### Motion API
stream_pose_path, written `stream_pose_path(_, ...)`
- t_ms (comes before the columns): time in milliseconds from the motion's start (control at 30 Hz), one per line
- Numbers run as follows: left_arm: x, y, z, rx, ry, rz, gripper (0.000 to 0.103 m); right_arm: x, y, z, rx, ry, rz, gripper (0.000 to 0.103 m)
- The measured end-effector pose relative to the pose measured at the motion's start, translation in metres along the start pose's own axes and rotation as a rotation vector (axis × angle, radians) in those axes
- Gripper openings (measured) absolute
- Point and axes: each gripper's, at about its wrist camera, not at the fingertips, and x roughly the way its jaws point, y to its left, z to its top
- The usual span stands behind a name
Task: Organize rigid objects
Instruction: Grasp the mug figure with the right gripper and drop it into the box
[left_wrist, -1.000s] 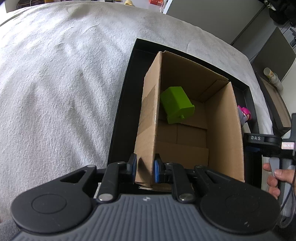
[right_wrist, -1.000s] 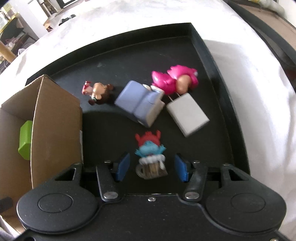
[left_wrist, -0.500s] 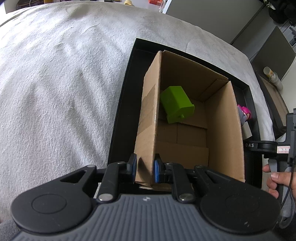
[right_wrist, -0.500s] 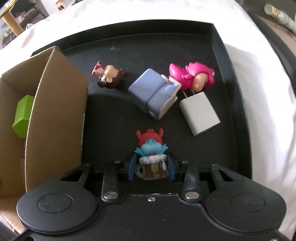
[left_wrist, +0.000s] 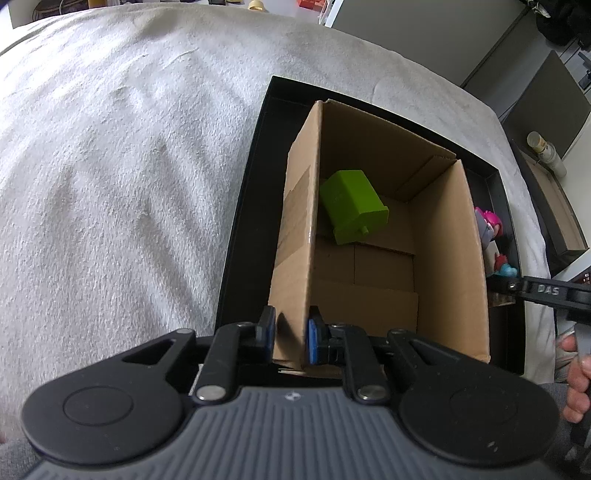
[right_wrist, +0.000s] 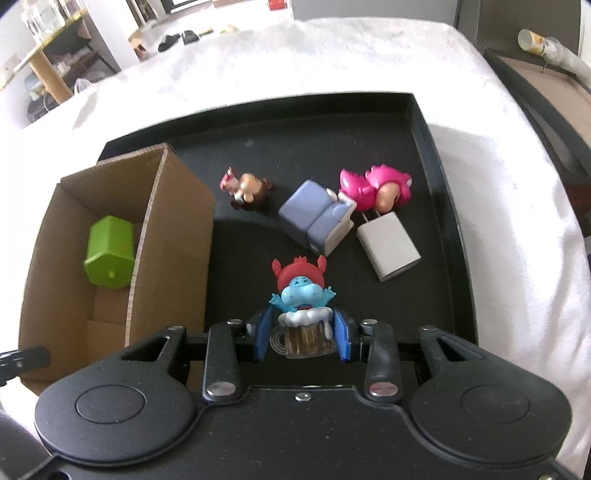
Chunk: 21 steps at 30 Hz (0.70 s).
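Note:
My right gripper (right_wrist: 302, 339) is shut on a blue hippo figure with a red hat in a beer mug (right_wrist: 301, 308), lifted above the black tray (right_wrist: 421, 122). On the tray lie a pink figure (right_wrist: 380, 182), a lilac block (right_wrist: 314, 216), a white charger (right_wrist: 388, 247) and a small brown figure (right_wrist: 245, 186). My left gripper (left_wrist: 290, 339) is shut on the near left wall of the cardboard box (left_wrist: 447, 258), which holds a green block (left_wrist: 352, 210). The same box (right_wrist: 177, 236) stands at the tray's left in the right wrist view, with the green block (right_wrist: 109, 253) inside.
The tray rests on a white cloth (left_wrist: 110, 184). A hand (left_wrist: 574, 373) holds the other gripper at the right edge of the left wrist view. A dark box with a cylinder (right_wrist: 546, 48) stands beyond the cloth on the right.
The right gripper's jaws closed on the hippo figure and lifted it off the tray. The left gripper stayed still on the box wall.

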Motion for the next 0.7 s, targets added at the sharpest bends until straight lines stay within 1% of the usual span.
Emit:
stream_pose_path(400,-0.006,-0.002,-0.002,0.001,-0.026,0.002,0.013,-0.038,0.013,0.012,-0.023,-0.093,0.063,0.035)
stream_pose_path(700,-0.009,0.000,-0.002,-0.013,-0.037,-0.010,0.013,-0.062,0.031,0.020,-0.049,-0.135,0.147,0.035)
